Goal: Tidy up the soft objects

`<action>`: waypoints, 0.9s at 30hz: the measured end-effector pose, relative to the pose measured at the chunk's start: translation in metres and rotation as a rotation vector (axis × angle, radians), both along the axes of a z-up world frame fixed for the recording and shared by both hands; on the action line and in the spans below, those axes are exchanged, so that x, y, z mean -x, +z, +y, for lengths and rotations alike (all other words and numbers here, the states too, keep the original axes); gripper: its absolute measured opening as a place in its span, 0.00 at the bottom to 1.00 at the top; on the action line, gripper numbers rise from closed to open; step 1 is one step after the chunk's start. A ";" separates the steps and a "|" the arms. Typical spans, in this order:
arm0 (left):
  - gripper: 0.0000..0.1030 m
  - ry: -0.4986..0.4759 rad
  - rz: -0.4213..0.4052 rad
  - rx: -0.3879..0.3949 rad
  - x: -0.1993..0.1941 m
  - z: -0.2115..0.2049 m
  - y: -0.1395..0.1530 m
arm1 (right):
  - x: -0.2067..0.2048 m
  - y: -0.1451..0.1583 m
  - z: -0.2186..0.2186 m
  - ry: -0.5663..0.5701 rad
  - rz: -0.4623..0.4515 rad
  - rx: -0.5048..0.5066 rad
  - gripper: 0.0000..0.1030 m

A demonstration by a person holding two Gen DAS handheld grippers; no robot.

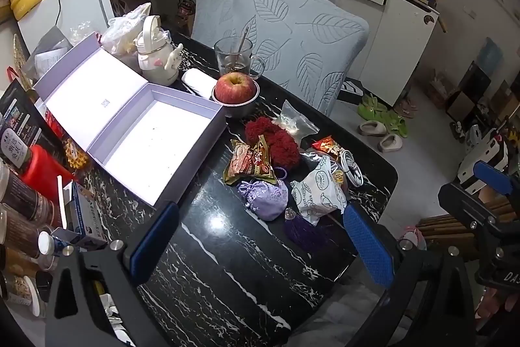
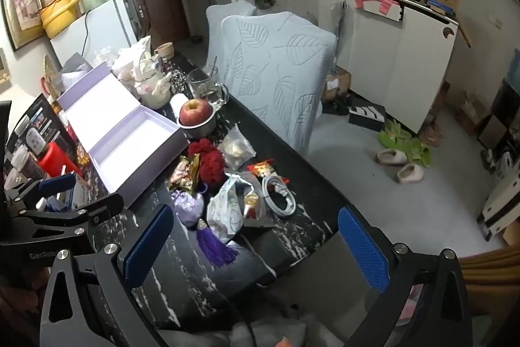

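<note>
Now, from the left wrist camera, my left gripper (image 1: 260, 236) hangs over the black marble table (image 1: 227, 275) with its blue fingers spread wide and nothing between them. The soft things lie in a heap just ahead of it: the lilac pouch (image 1: 264, 197) is nearest, almost on the line between my fingers, with the red yarn scrunchie (image 1: 276, 139) behind it and the snack packet (image 1: 250, 165) beside. The open lilac box (image 1: 152, 139), empty, is to the left of the heap, so I judge a short carry to the left would bring the pouch there. From the right wrist camera, my right gripper (image 2: 256, 246) is also wide apart and holds nothing. Here the purple tassel (image 2: 216, 246) lies just ahead of the left finger, its long axis running away from me and slightly left, toward the lilac pouch (image 2: 188, 205). The box (image 2: 136, 148) is further left, beyond my other gripper, so the left hand seems nearer to it.
</note>
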State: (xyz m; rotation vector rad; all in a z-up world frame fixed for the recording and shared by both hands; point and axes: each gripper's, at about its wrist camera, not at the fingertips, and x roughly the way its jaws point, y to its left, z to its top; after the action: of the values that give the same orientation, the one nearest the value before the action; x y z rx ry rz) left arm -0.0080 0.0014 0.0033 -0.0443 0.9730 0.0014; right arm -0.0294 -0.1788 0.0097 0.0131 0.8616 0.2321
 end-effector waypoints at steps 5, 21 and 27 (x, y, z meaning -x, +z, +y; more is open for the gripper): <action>1.00 0.000 0.000 0.003 0.000 -0.001 0.001 | 0.001 0.001 -0.005 -0.001 -0.005 -0.001 1.00; 1.00 -0.010 -0.001 0.003 0.002 -0.007 0.004 | 0.005 0.004 -0.010 -0.012 -0.010 -0.008 1.00; 1.00 -0.014 0.002 0.004 0.002 -0.007 0.004 | 0.006 0.003 -0.011 -0.012 -0.010 -0.007 1.00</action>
State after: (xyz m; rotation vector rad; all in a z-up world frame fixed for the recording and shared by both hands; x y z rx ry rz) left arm -0.0099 -0.0053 0.0077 -0.0413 0.9750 -0.0134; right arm -0.0352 -0.1903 0.0127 0.0238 0.8510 0.2242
